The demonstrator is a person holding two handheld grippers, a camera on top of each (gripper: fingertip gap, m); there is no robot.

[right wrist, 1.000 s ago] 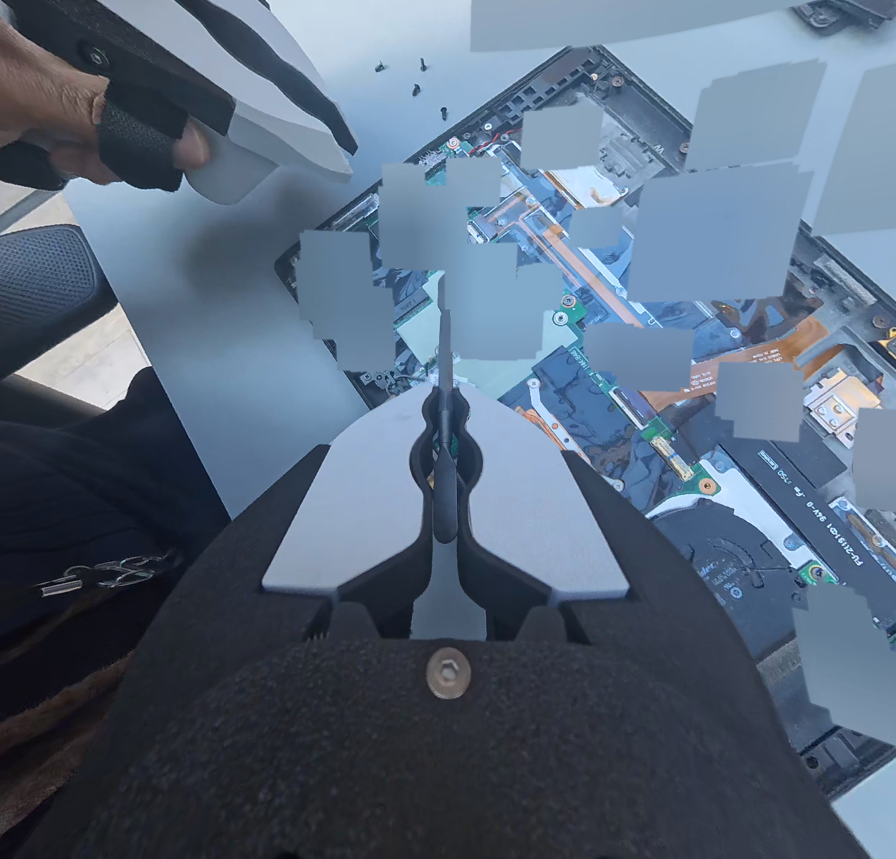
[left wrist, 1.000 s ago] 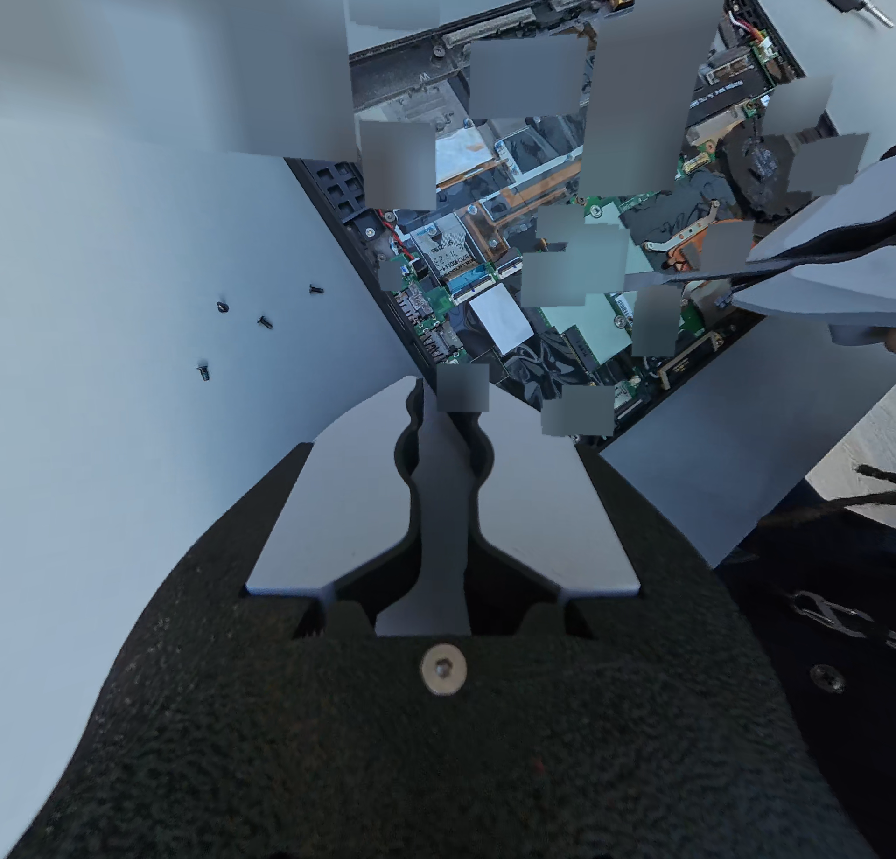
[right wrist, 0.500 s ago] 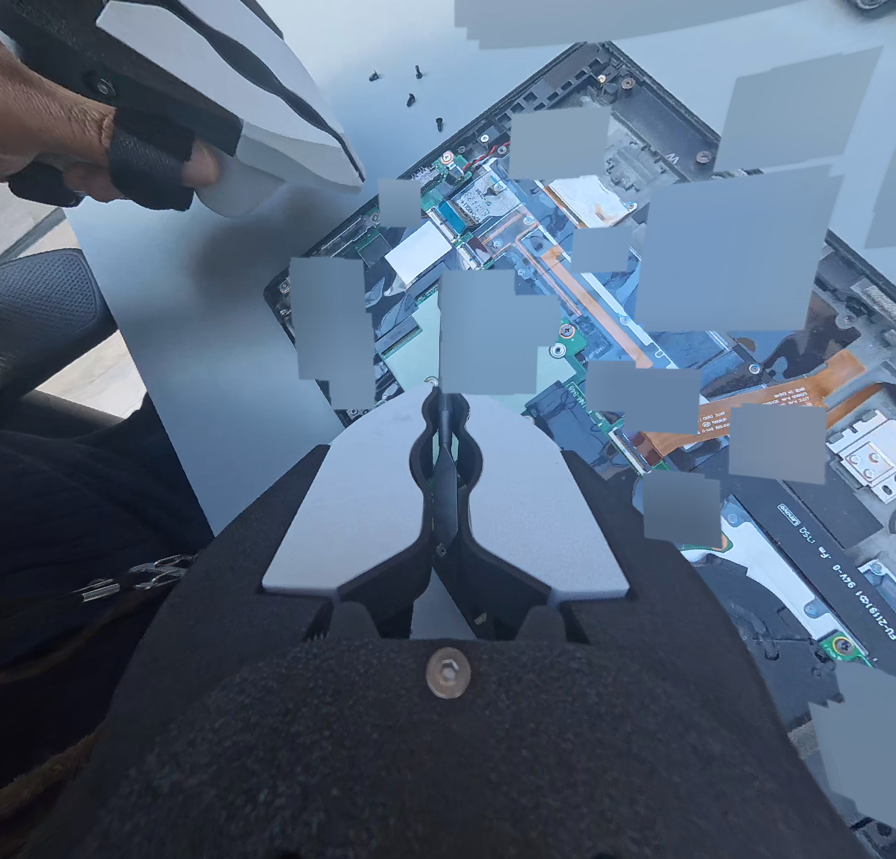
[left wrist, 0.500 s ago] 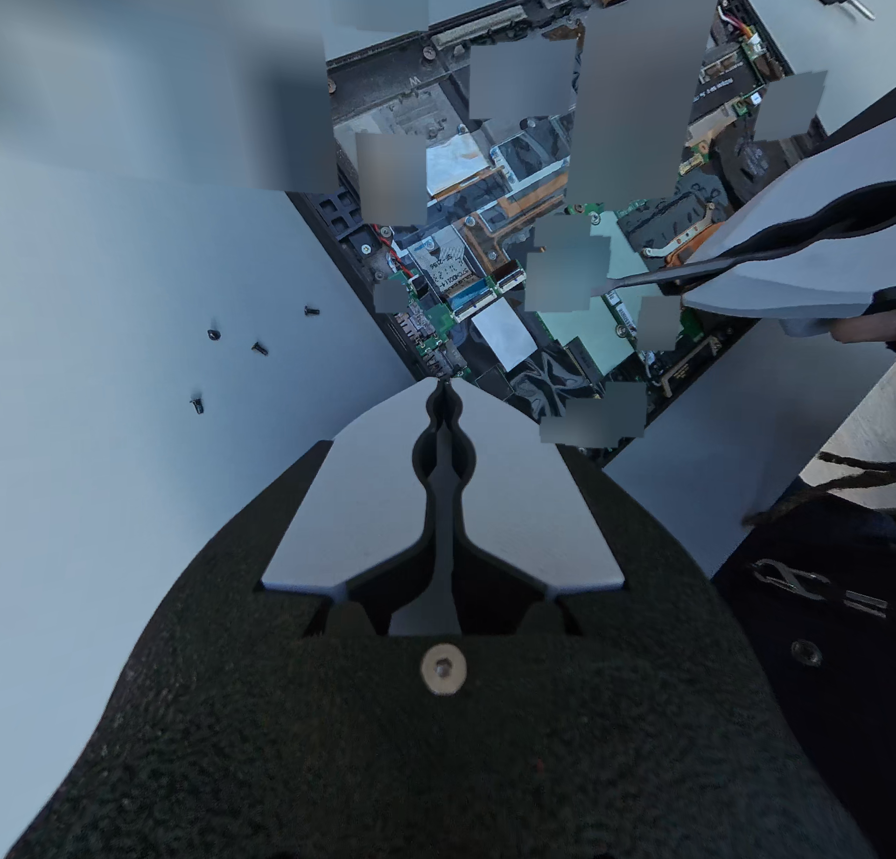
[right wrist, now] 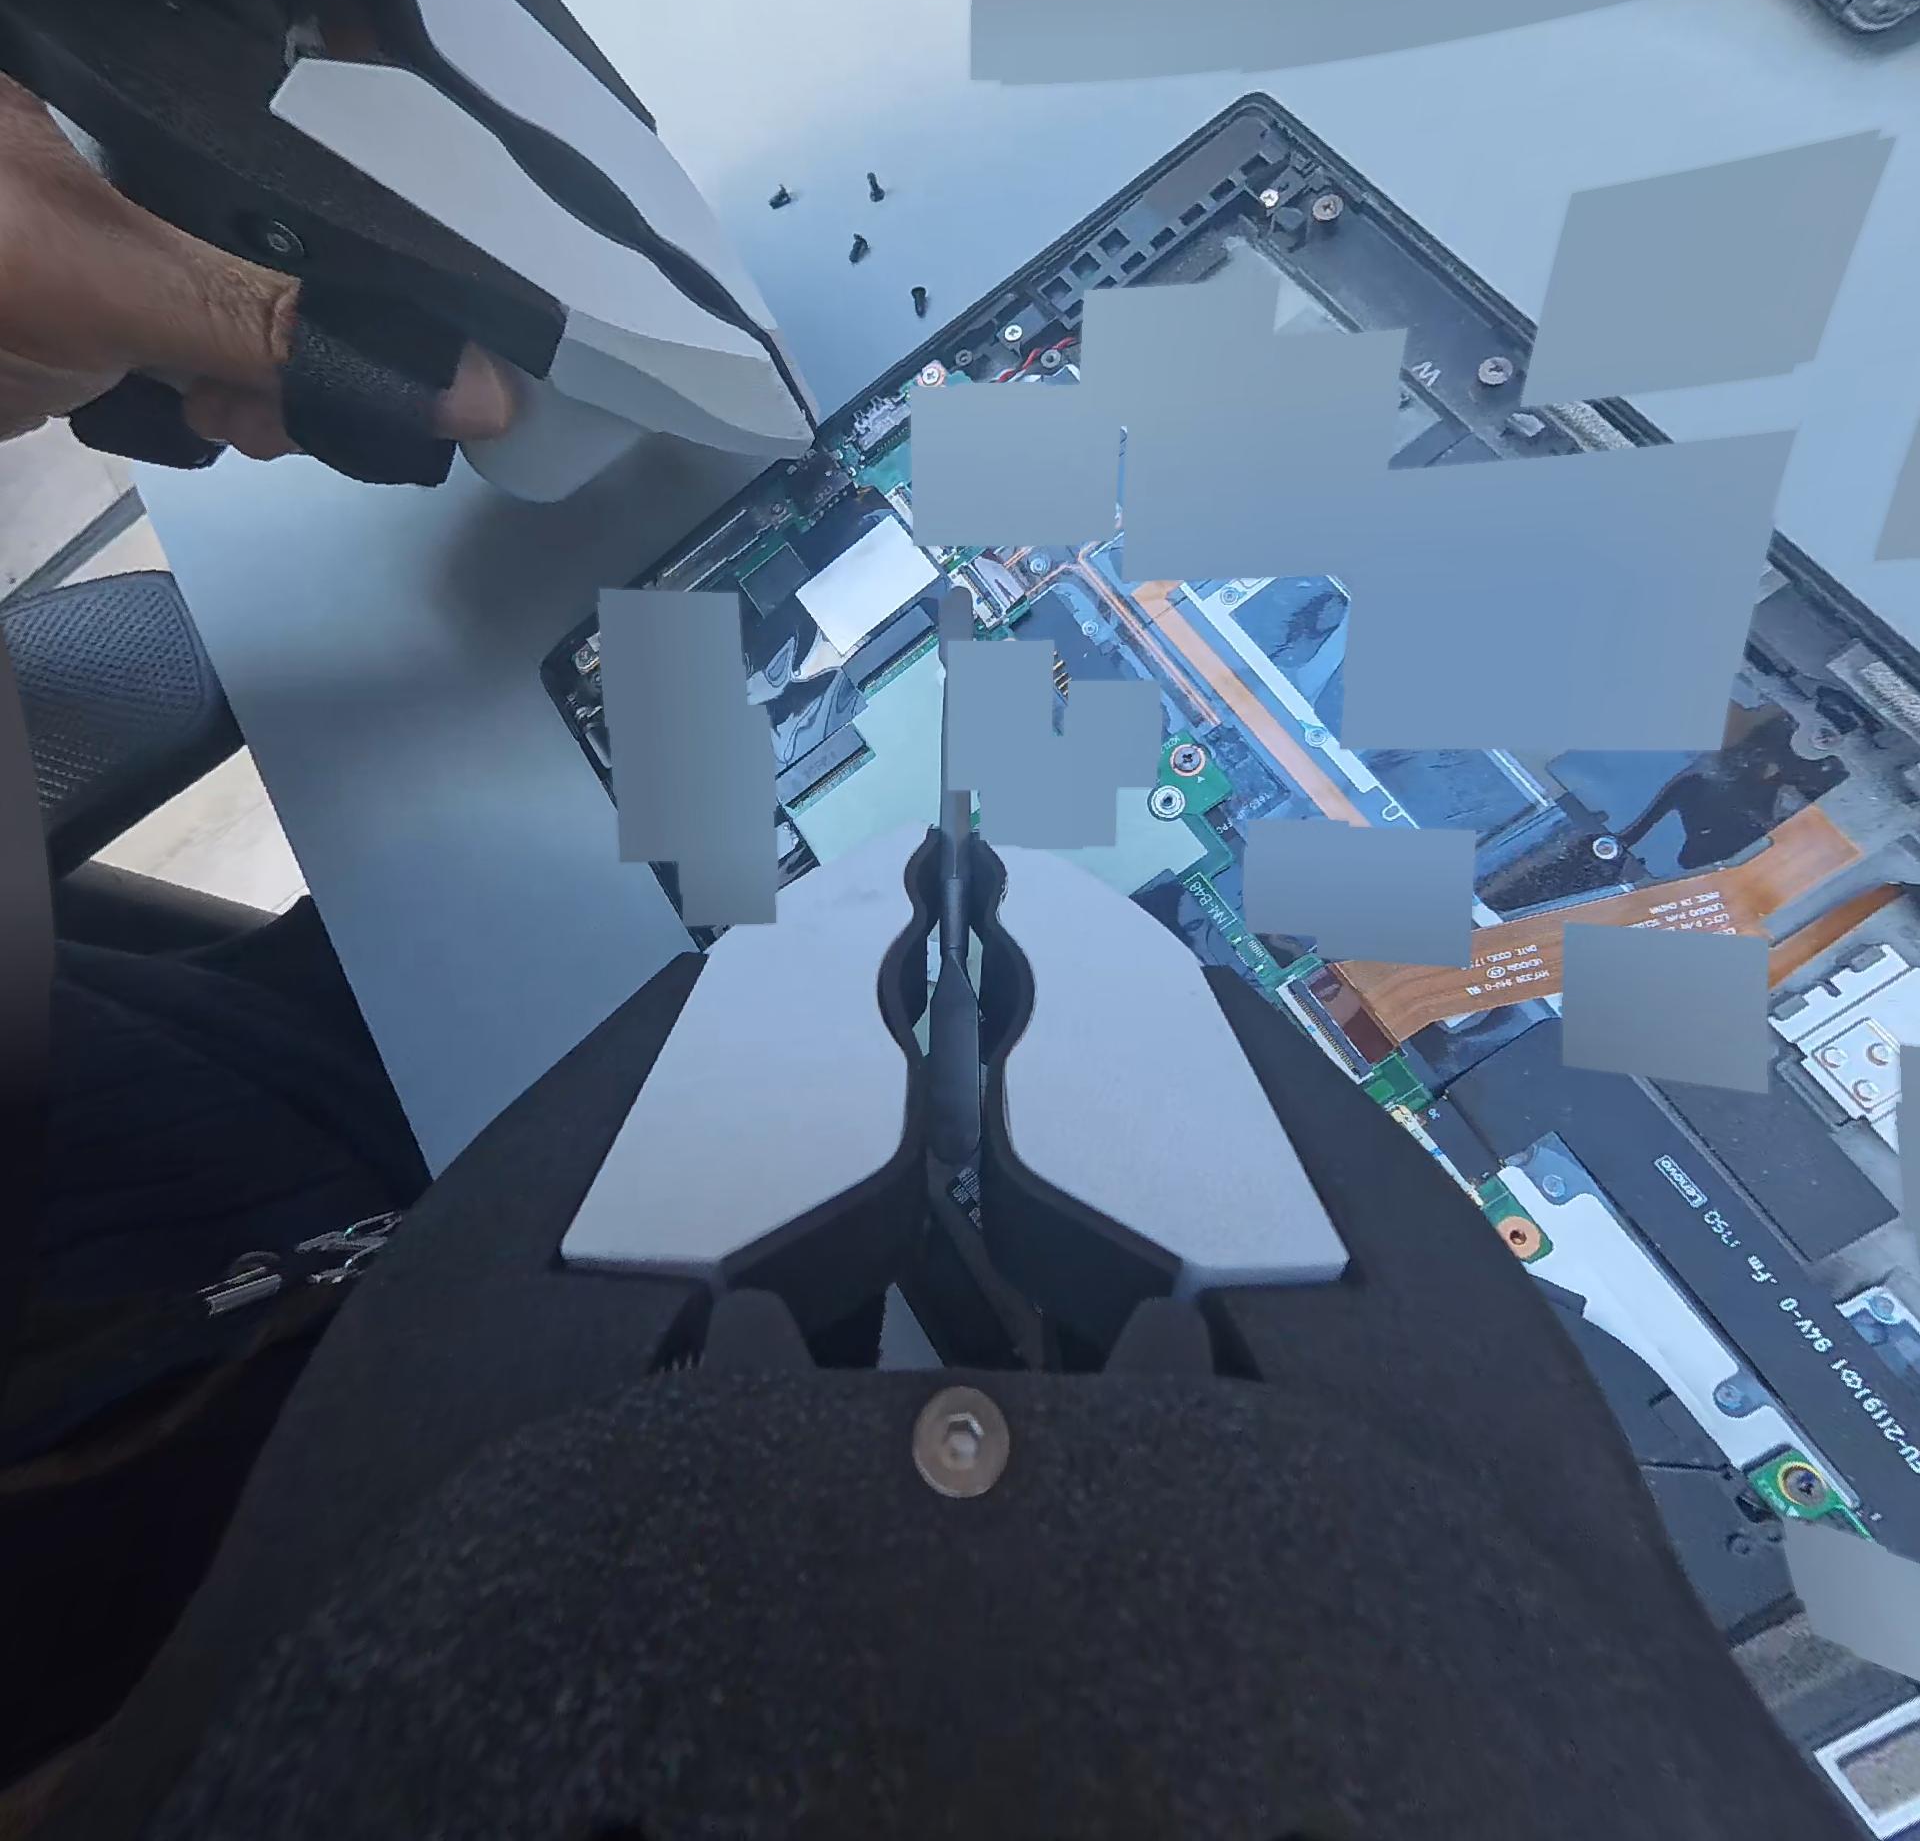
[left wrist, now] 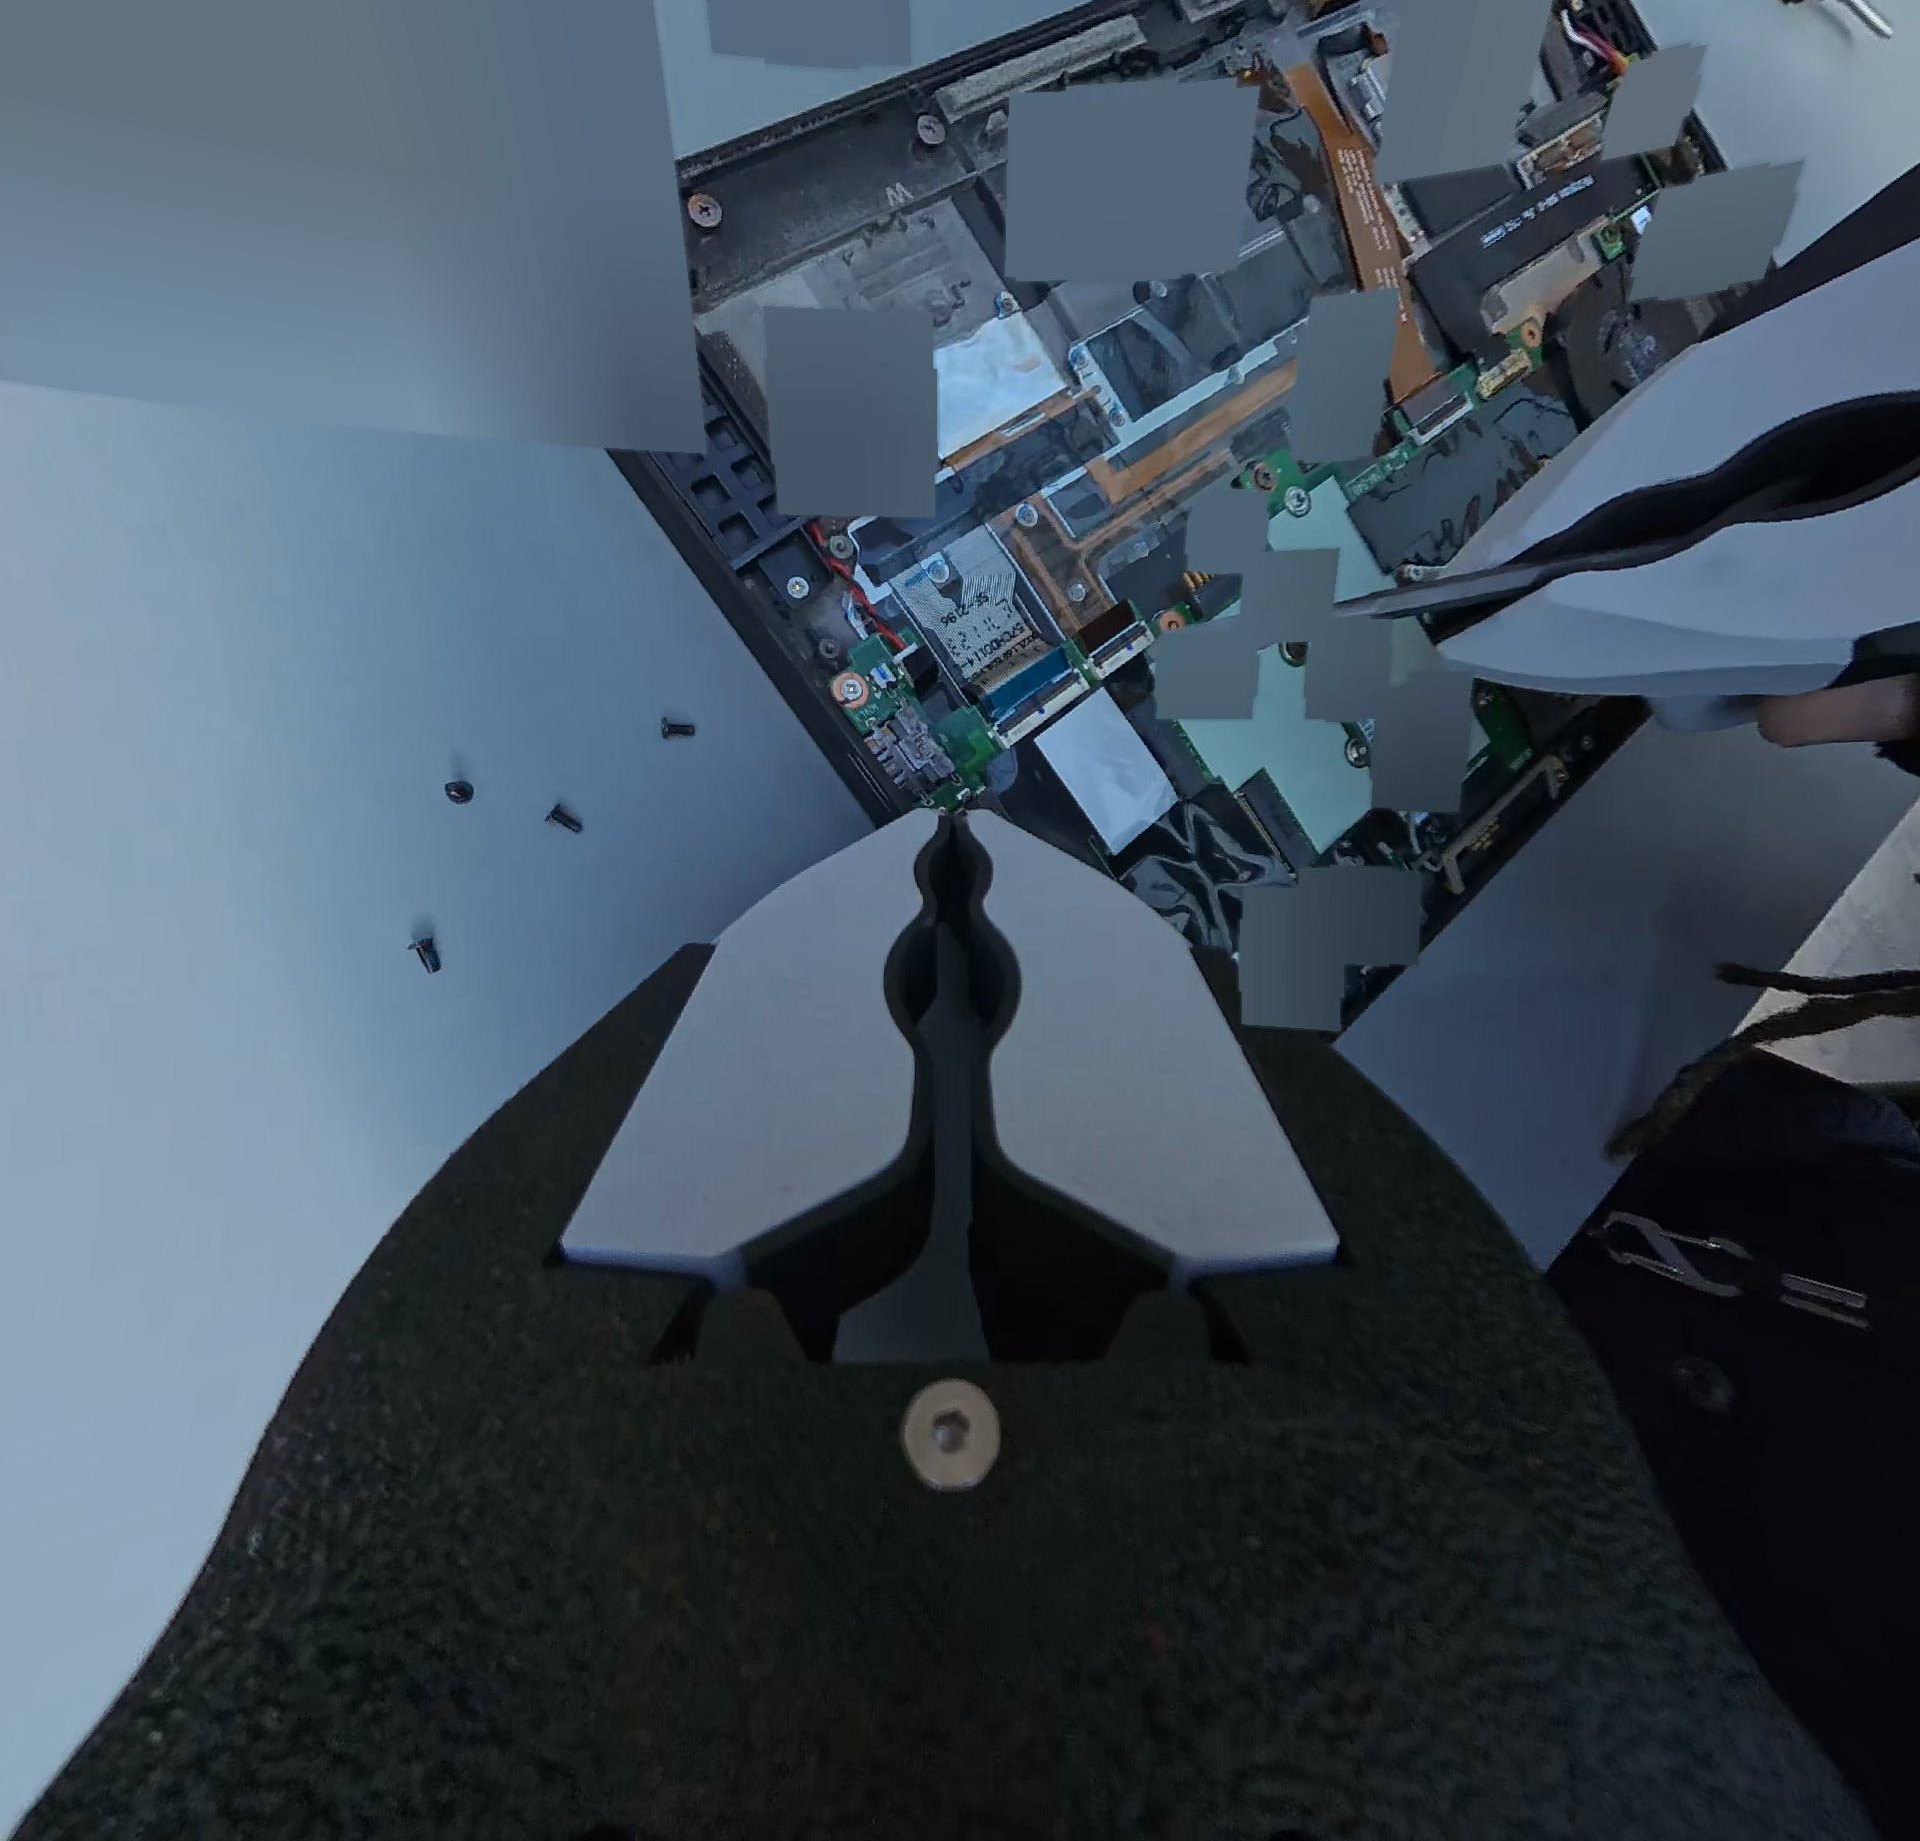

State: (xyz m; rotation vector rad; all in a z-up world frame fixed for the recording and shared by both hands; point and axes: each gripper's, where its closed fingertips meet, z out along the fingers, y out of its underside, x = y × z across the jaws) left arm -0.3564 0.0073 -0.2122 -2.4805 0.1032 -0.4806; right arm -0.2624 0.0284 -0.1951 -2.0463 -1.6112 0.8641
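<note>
Right claw (right wrist: 954, 841) closed on thin dark tool (right wrist: 954, 752); tool's long axis runs straight ahead, tip over pale-green board area of opened laptop (right wrist: 1299, 181). Left claw (left wrist: 951, 825) closed, holding nothing, tips just at laptop's near-left edge beside small green connector board (left wrist: 894, 721). Right claw closer to laptop's middle; left claw at rim. Four loose black screws (left wrist: 561, 817) lie on pale grey tabletop (left wrist: 260, 648), left of laptop, apart from both claws. Dark clothing and chair at tabletop edge. Room beyond not visible.
</note>
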